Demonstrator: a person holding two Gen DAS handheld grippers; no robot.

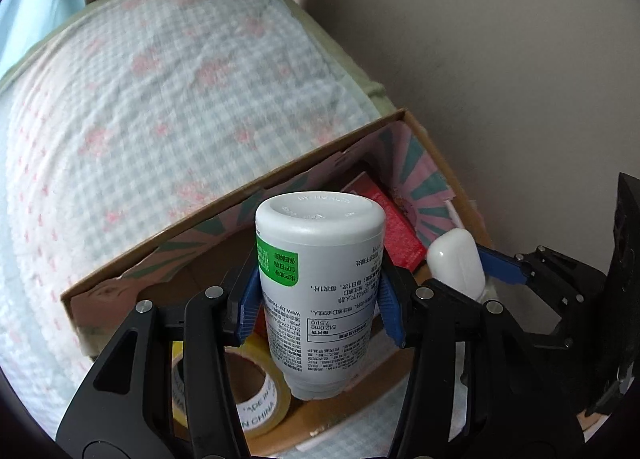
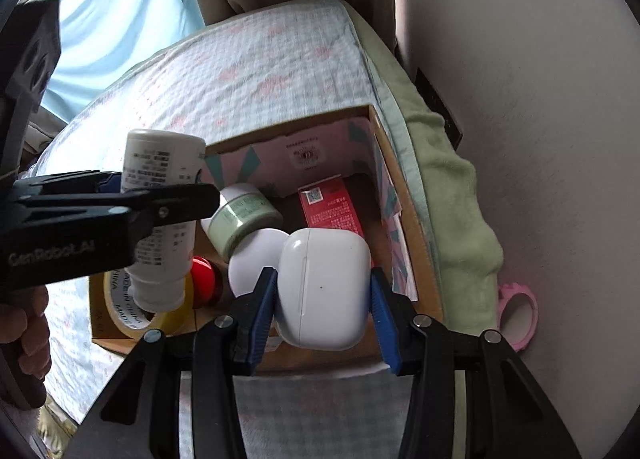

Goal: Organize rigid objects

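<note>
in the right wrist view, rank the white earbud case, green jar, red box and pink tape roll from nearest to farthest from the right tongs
1. White earbud case: between the right tongs, held over the cardboard box.
2. Green jar: up and left, inside the box.
3. Red box: farther in, toward the back wall; close to the jar, hard to separate.
4. Pink tape roll: outside the box, off to the right.

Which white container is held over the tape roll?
The white supplement bottle with the green label, clamped by the left hand-held gripper. The white earbud case sits in the right hand-held gripper.
</note>
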